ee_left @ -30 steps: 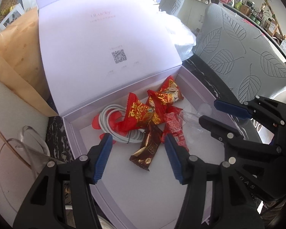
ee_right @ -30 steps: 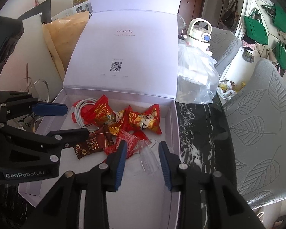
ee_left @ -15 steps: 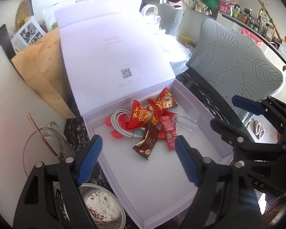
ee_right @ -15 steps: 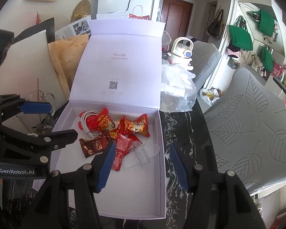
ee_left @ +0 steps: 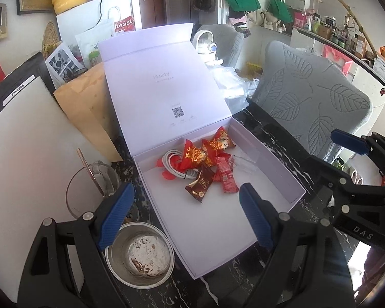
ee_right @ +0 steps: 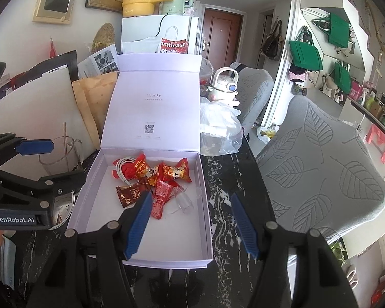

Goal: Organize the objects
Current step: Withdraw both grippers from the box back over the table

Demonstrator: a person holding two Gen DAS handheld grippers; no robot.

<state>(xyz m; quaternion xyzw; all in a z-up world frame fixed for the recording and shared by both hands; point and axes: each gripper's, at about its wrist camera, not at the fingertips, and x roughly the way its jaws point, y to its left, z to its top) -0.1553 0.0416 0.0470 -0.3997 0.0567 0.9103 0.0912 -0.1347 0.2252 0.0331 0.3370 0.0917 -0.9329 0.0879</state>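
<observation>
Inside the white gift box (ee_left: 267, 151), against its back wall and below the raised lid (ee_left: 164, 82), lies everything gathered: a coiled white cable (ee_left: 170, 161), two red-and-gold candies (ee_left: 195, 154), a brown candy (ee_left: 201, 186), a red sachet (ee_left: 225, 177) and a bit of clear plastic wrapper (ee_left: 243, 163) lying against it. My left gripper (ee_left: 184, 213) hangs above the box's near-left corner with its fingers spread wide and nothing between them; my right gripper (ee_right: 190, 224) hangs over the near-right rim, equally spread and empty.

I judge the packing done, and the step in hand is to shut the box — though more loose things on the table could be meant for it. To do it well I would take both grippers up behind the lid's top edge, one toward each corner, and push it forward evenly so the hinge does not twist. The pile sits low and well back, yet the taller candy twists could catch the lid near the hinge, so I would lower slowly and watch for a gap.

Beside the box on my left stand a metal bowl (ee_left: 140, 254) and a glass cup (ee_left: 92, 187) with a stick in it — I must keep my left fingers off both as I swing round.
</observation>
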